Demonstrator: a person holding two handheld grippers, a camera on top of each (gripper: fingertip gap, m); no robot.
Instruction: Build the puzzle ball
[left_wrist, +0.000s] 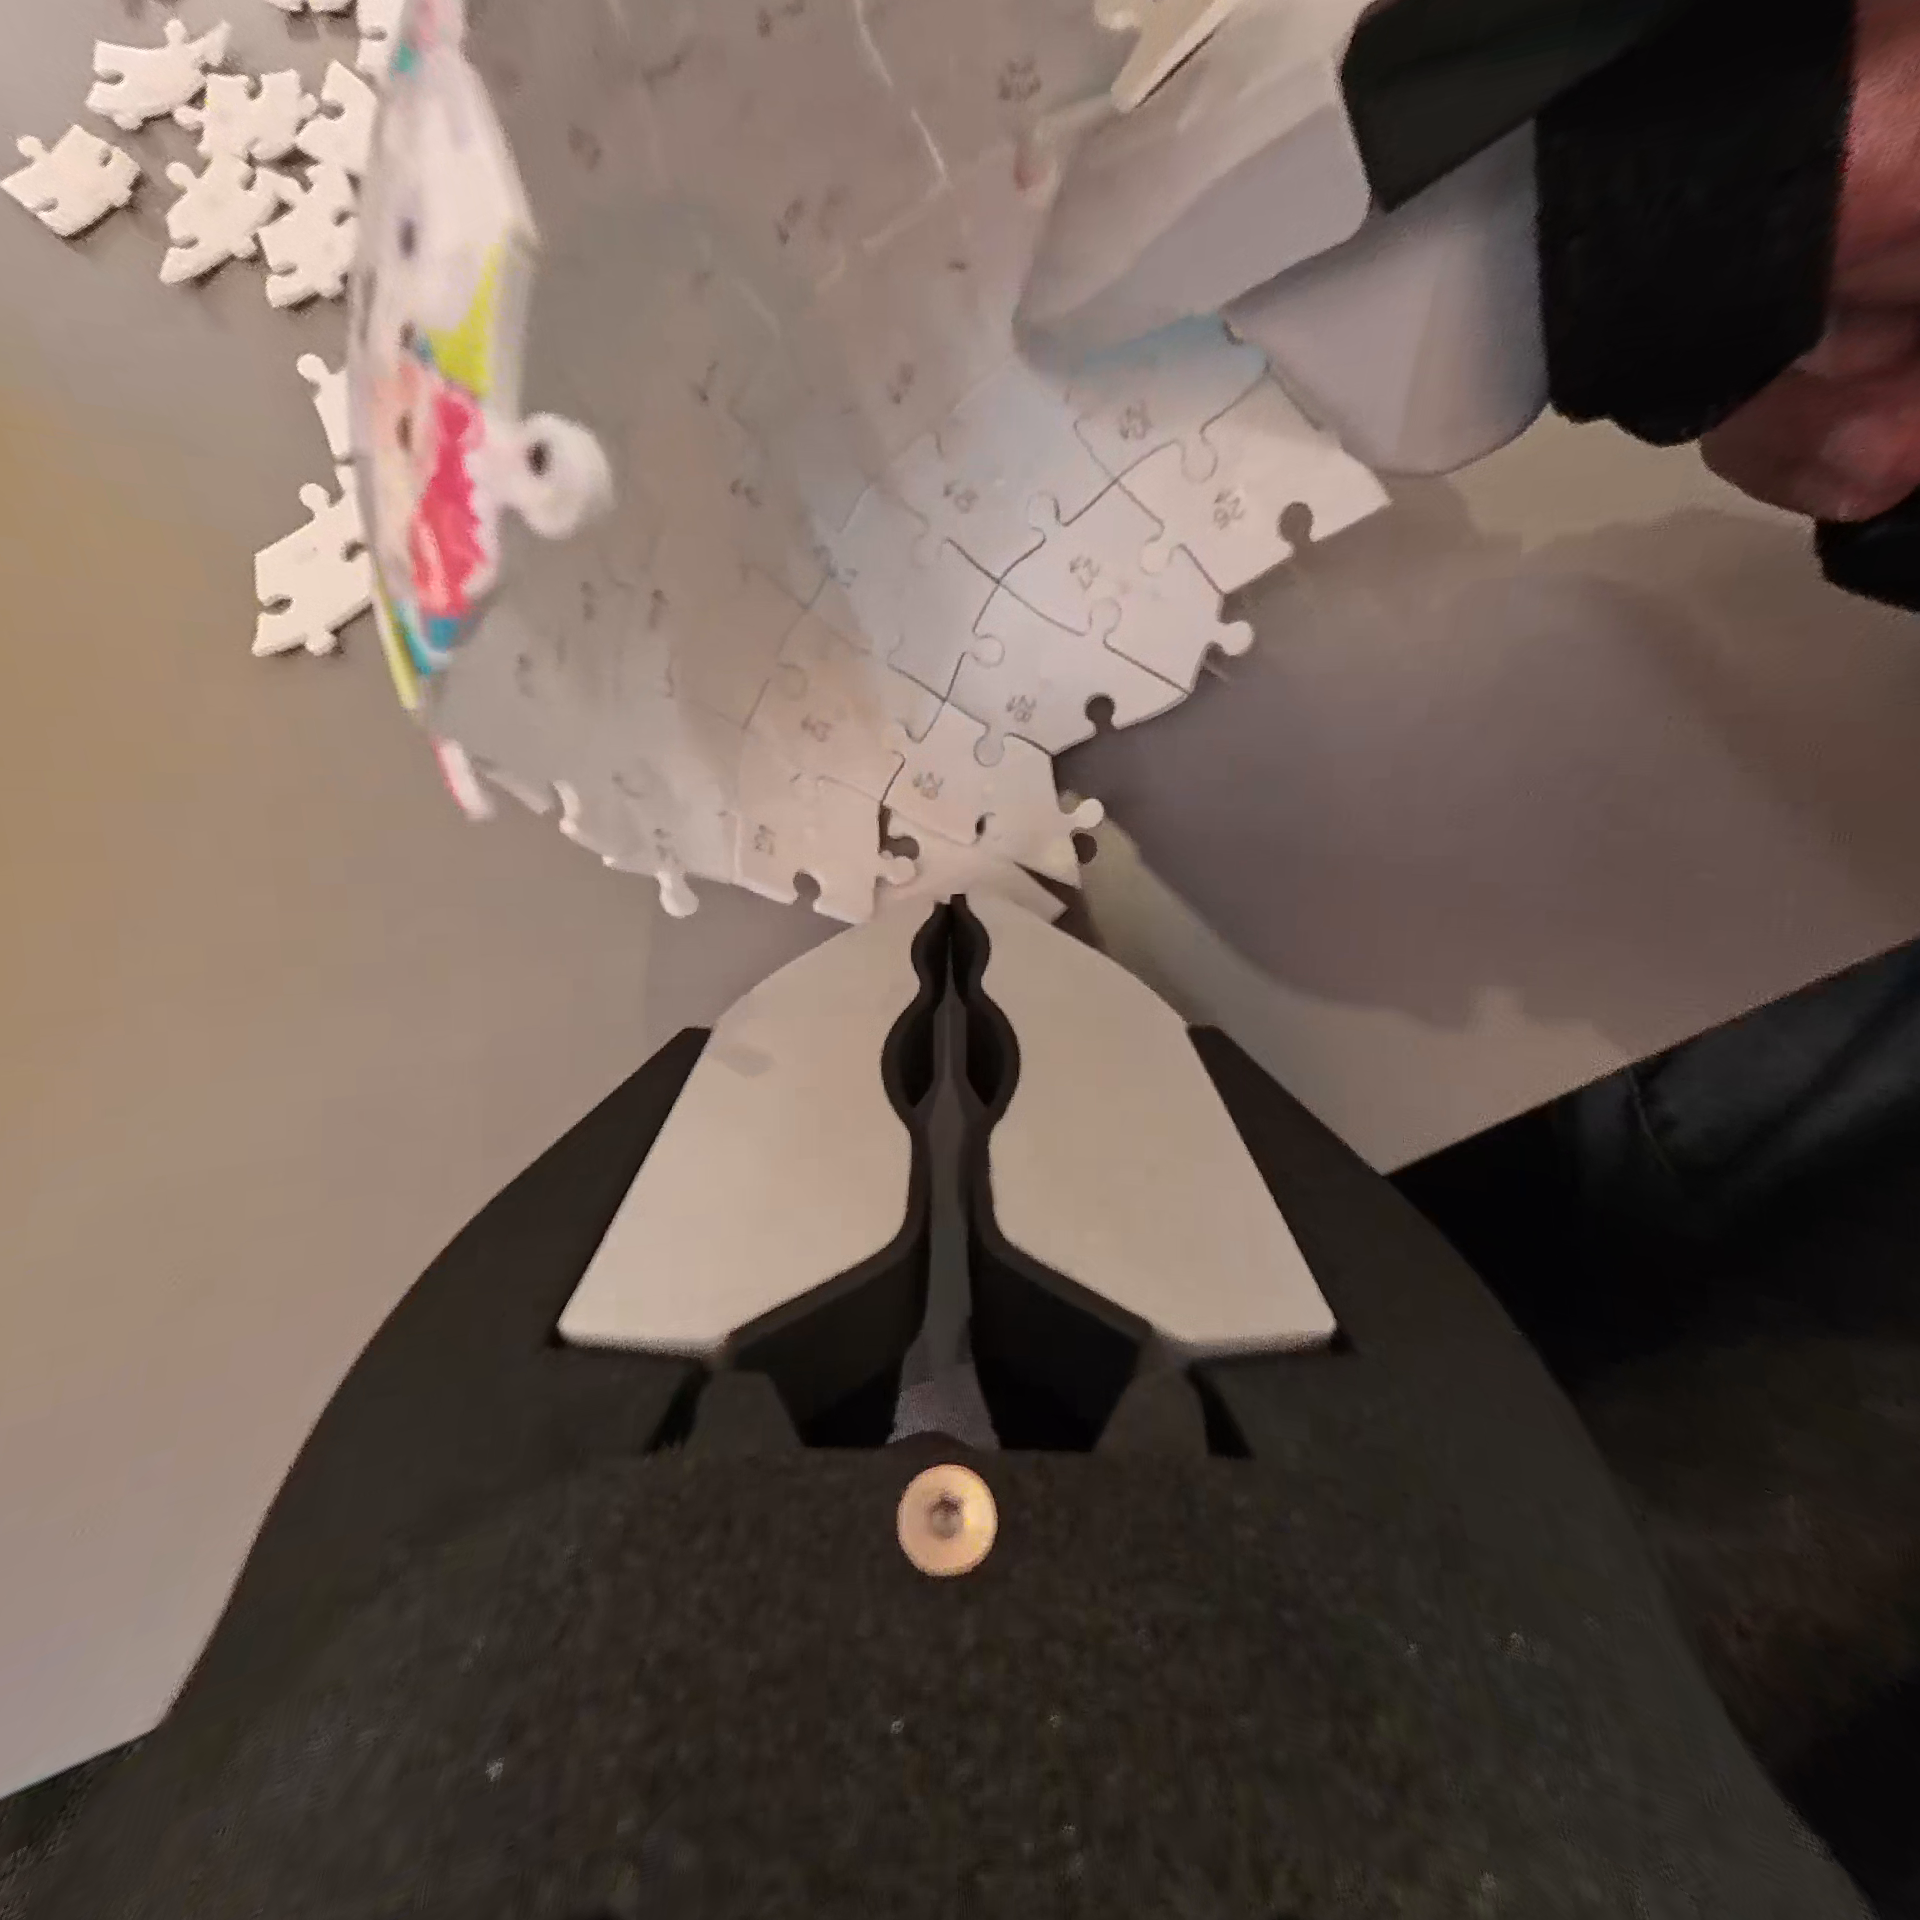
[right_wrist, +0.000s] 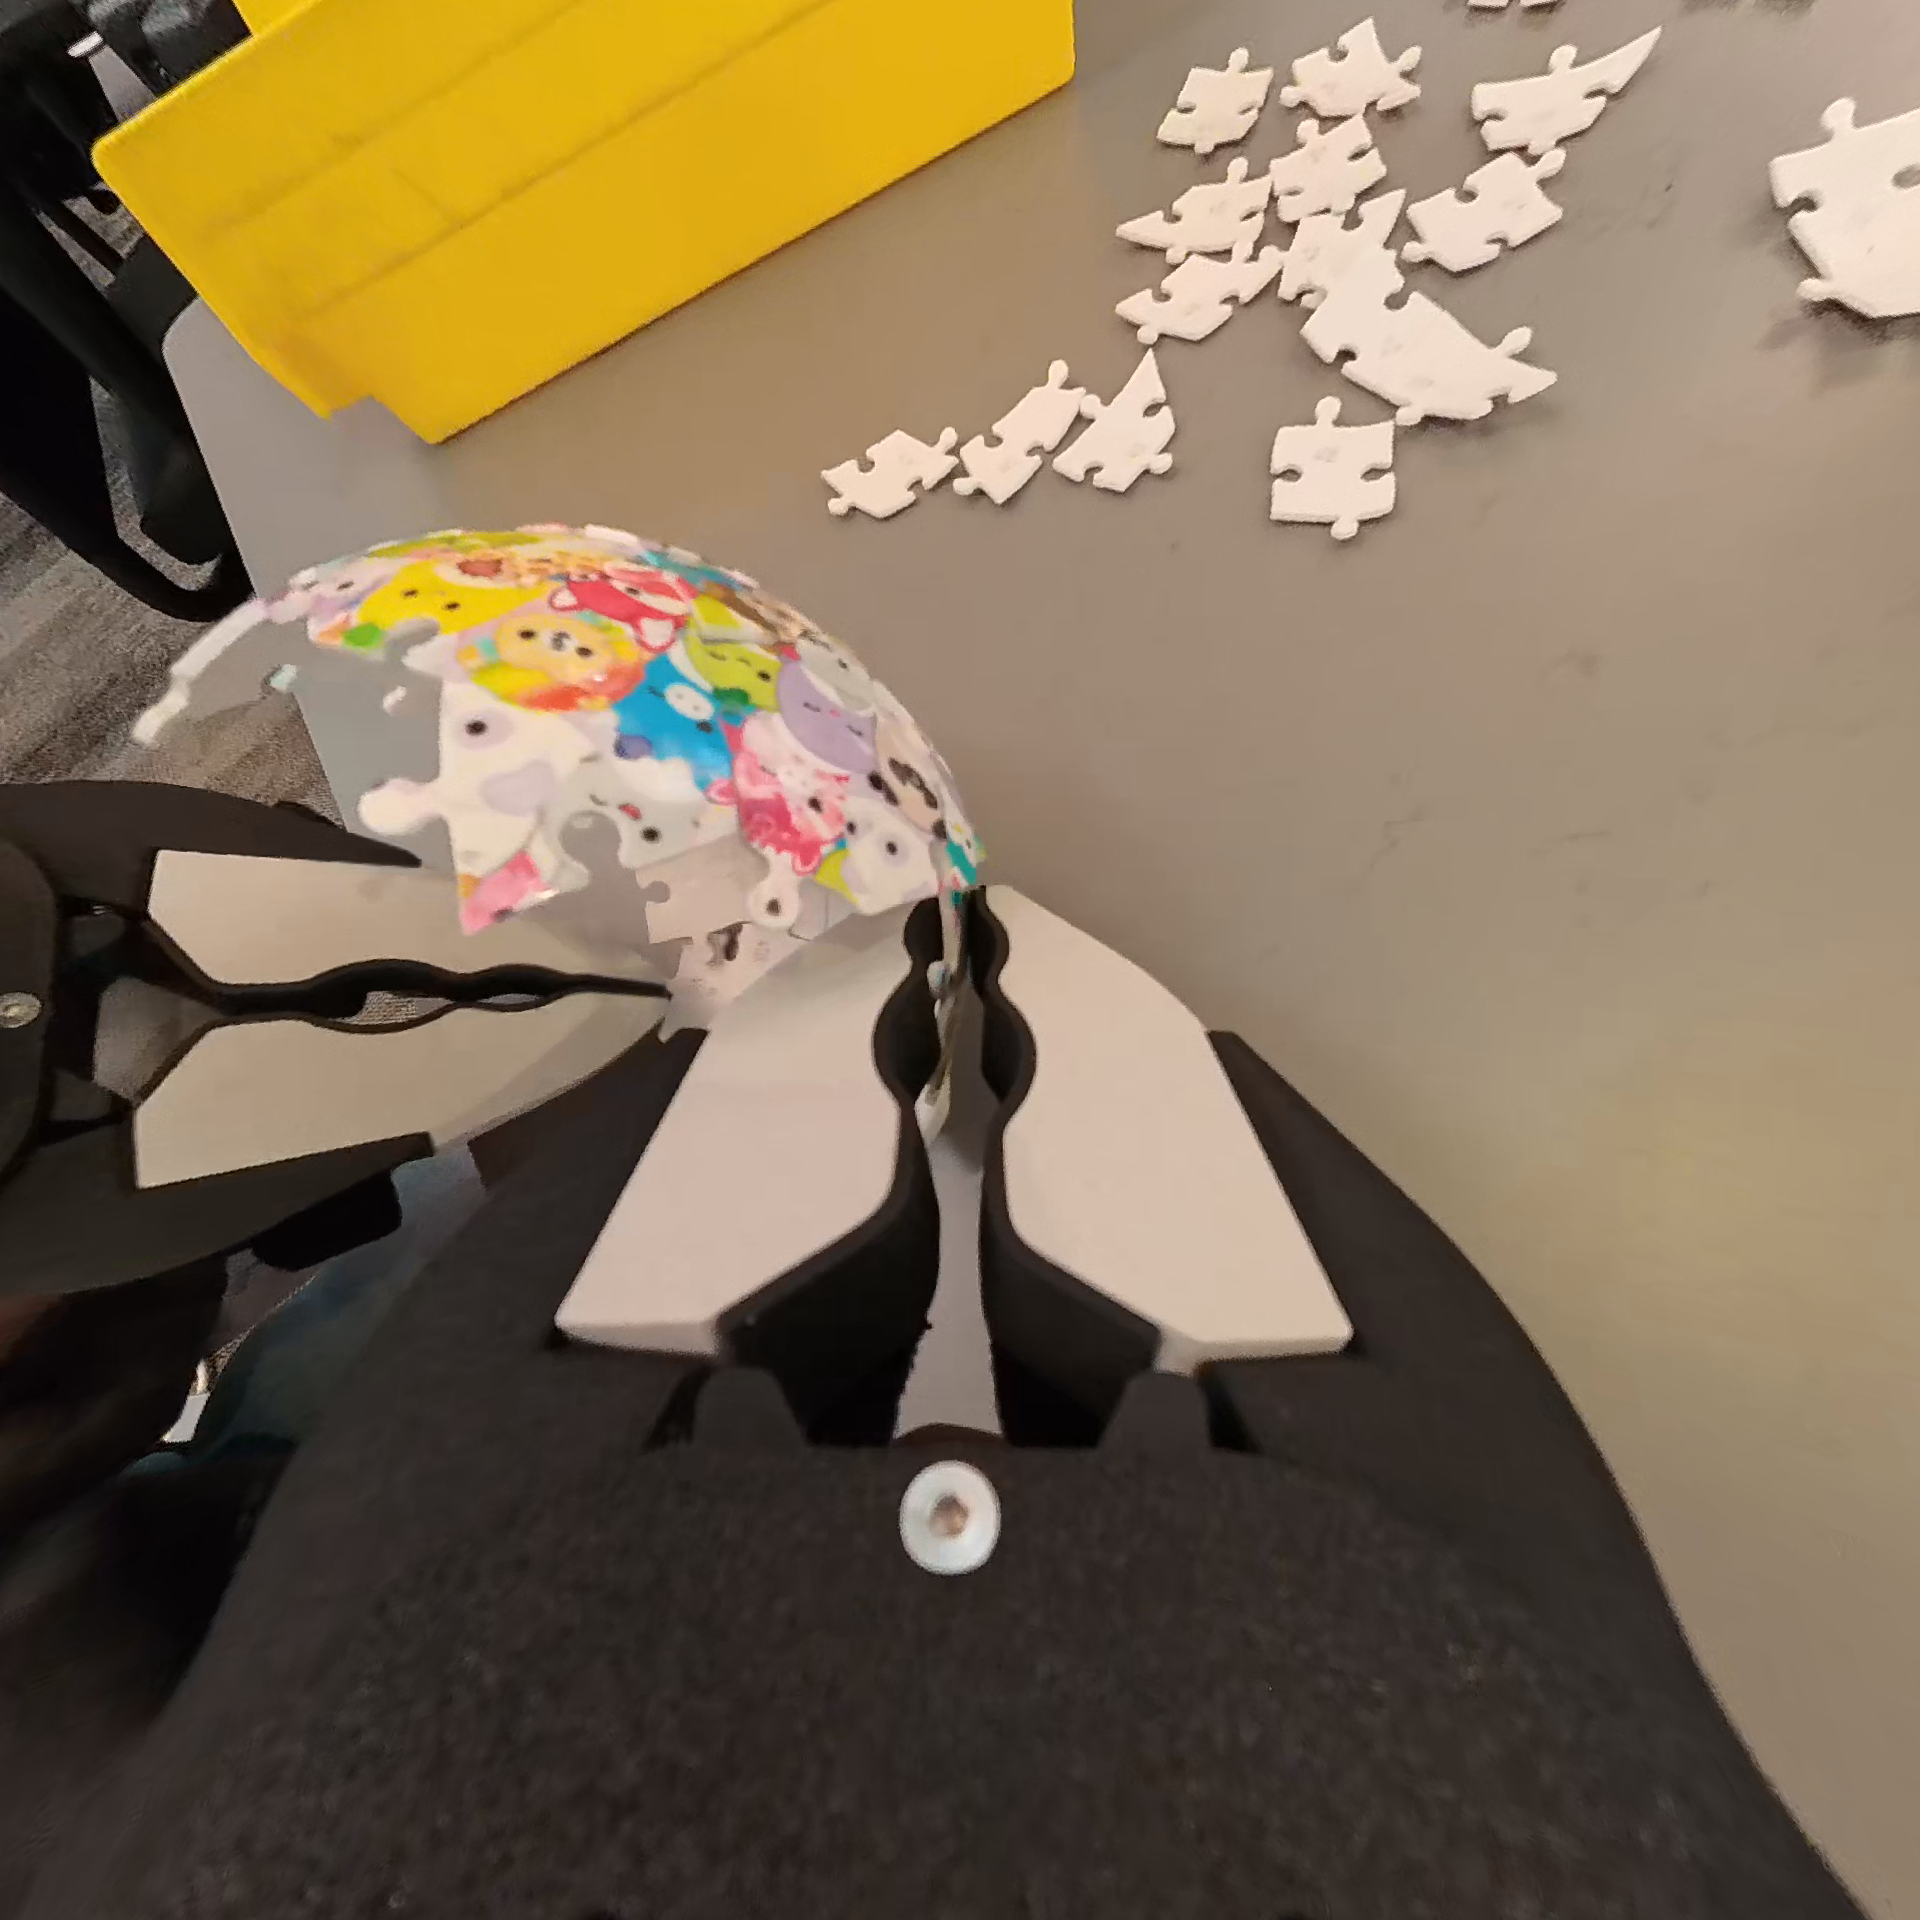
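Observation:
The partly built puzzle ball is a curved shell held up between both grippers. Its white numbered inside (left_wrist: 935, 571) faces the left wrist view, and its colourful cartoon outside (right_wrist: 665, 707) faces the right wrist view. My left gripper (left_wrist: 954, 914) is shut on the shell's lower jagged rim; it also shows at the left of the right wrist view (right_wrist: 655, 1003). My right gripper (right_wrist: 954, 920) is shut on another part of the rim, with the shell's edge between its pads. It also shows at the top right of the left wrist view (left_wrist: 1236, 322), held by a hand.
Several loose white puzzle pieces (right_wrist: 1330, 260) lie face down on the grey table (right_wrist: 1455, 831); they also show at the top left of the left wrist view (left_wrist: 239, 156). A yellow bin (right_wrist: 582, 187) stands at the back. The table edge and carpet are at the left.

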